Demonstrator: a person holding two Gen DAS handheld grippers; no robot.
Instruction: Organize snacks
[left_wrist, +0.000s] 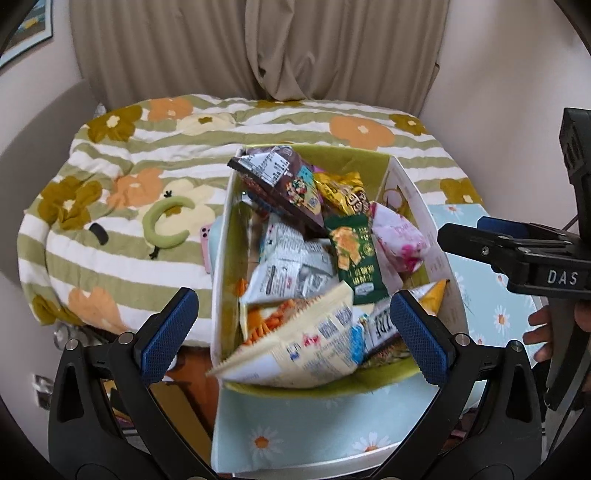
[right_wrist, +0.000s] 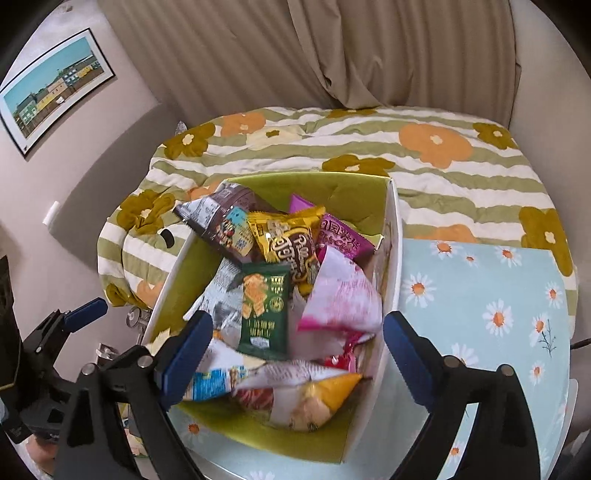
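Both fingers spread wide, empty: the right gripper (right_wrist: 295, 358) hangs nearer the upright dark-green foil cracker packet (right_wrist: 263, 310) than the left gripper (left_wrist: 295, 332), lengthwise ahead.

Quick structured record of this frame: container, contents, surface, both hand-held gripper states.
container: white box with green lining, open top
contents: loose snack packets piled up; dark green packet on top near the middle, pink-white packet to its right, brown packet at the far end
surface: daisy-print tablecloth, floral striped quilt behind
left hand-held gripper: open, empty, above the near end of the box
right hand-held gripper: open, empty, above the box
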